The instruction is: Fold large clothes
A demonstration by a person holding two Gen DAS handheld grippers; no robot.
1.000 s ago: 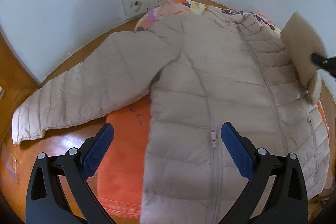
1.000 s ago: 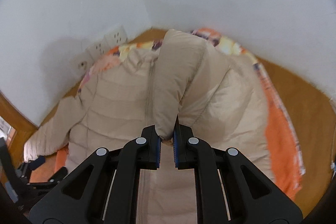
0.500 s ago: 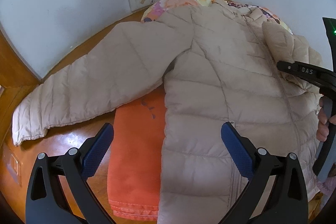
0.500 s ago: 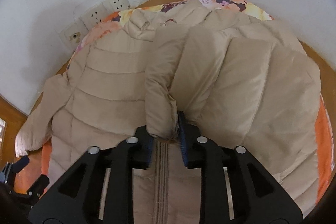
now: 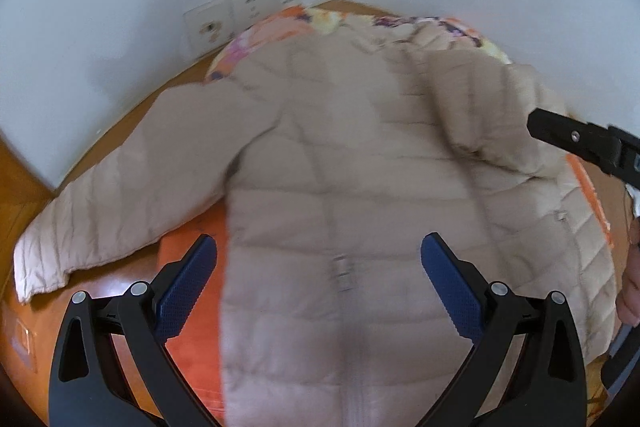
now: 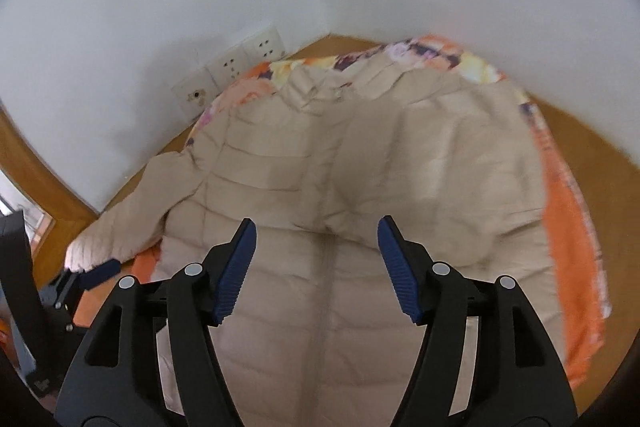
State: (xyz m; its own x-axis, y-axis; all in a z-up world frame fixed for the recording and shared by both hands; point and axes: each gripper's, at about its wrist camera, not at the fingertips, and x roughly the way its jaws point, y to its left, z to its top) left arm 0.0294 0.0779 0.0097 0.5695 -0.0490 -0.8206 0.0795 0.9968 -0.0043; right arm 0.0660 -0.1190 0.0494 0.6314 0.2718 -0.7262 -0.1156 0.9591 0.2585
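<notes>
Beige jacket (image 6: pixel 320 187), somewhat blurred, lies under both grippers: left (image 5: pixel 319 259) jaws spread, right (image 6: pixel 316 247) jaws opening, empty.

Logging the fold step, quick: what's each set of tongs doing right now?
Left tongs: open, holding nothing, above the jacket.
Right tongs: opening, nothing between them; the folded sleeve lies loose on the jacket.

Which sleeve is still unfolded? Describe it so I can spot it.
Start at the wall sockets in the corner. Below them lies the beige puffer jacket on an orange blanket. The unfolded sleeve stretches out onto the wooden floor; the other lies across the jacket's chest.
</notes>
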